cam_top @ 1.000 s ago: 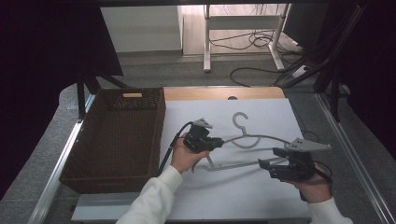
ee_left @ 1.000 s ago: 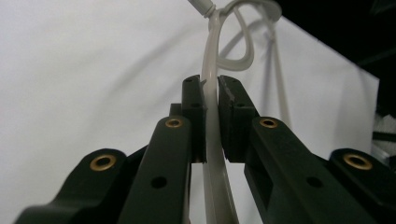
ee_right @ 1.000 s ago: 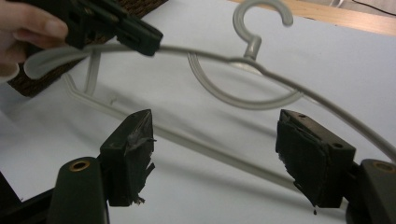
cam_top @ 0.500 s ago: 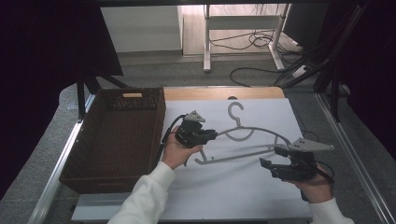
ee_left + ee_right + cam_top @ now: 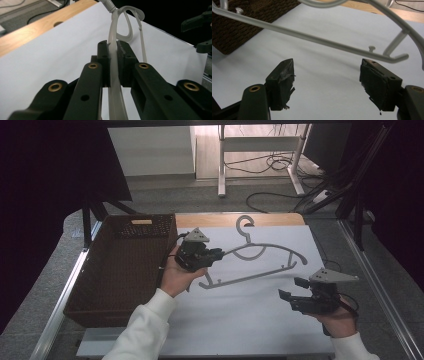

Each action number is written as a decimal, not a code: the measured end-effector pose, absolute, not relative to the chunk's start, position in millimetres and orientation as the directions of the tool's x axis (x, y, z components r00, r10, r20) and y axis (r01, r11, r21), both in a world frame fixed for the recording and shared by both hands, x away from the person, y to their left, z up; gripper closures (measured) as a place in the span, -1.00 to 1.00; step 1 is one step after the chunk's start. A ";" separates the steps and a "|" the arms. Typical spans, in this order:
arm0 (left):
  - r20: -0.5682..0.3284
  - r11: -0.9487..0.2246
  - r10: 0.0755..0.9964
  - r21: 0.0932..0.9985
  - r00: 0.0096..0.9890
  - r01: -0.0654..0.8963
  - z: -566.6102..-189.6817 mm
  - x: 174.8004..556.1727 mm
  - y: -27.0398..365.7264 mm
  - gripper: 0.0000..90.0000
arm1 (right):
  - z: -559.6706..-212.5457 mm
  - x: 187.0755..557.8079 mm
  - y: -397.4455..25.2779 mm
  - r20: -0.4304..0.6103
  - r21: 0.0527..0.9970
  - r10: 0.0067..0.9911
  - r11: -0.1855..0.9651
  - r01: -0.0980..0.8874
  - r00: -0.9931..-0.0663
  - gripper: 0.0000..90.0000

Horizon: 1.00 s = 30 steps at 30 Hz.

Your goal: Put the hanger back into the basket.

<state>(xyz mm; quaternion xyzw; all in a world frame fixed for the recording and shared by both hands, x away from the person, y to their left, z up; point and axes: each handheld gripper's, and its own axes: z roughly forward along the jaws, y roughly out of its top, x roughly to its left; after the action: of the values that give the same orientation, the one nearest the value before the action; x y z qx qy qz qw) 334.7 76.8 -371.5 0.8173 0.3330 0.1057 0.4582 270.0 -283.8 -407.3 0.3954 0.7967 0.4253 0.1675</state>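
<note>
A grey plastic hanger (image 5: 265,251) hangs tilted above the white sheet, hook (image 5: 245,222) toward the far edge. My left gripper (image 5: 212,254) is shut on its left arm. In the left gripper view the jaws (image 5: 112,47) pinch the pale hanger (image 5: 115,30) between them. My right gripper (image 5: 294,290) is low at the near right, open, clear of the hanger's right end. In the right gripper view its open jaws (image 5: 328,67) hold nothing, and the hanger's bottom bar (image 5: 324,41) crosses above them.
A dark woven basket (image 5: 145,217) stands at the left of the table, close to the left hand; its corner (image 5: 242,27) appears in the right gripper view. A white sheet (image 5: 250,325) covers the table, with a wooden strip (image 5: 272,218) along the far edge.
The left gripper has carried the hanger up and to the left, toward the basket and away from the right gripper. The right gripper has stayed about where it was.
</note>
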 end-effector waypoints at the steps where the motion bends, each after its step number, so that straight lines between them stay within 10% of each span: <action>1: -0.128 -0.357 0.644 0.822 0.754 0.444 -368.6 333.5 79.6 0.83 | -407.4 270.0 -283.8 0.069 0.810 0.773 0.326 0.488 -0.631 -0.38; 30: -0.078 -0.279 0.742 0.867 0.666 0.412 -334.1 305.1 171.8 0.83 | -414.9 273.5 -284.6 0.059 0.797 0.785 0.335 0.503 -0.617 -0.38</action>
<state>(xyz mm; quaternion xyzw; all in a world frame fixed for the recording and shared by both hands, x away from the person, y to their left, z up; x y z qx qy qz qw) 305.1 171.8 -334.1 0.7804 0.3698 0.1743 0.4732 273.5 -284.6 -414.9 0.4030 0.7989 0.4125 0.1710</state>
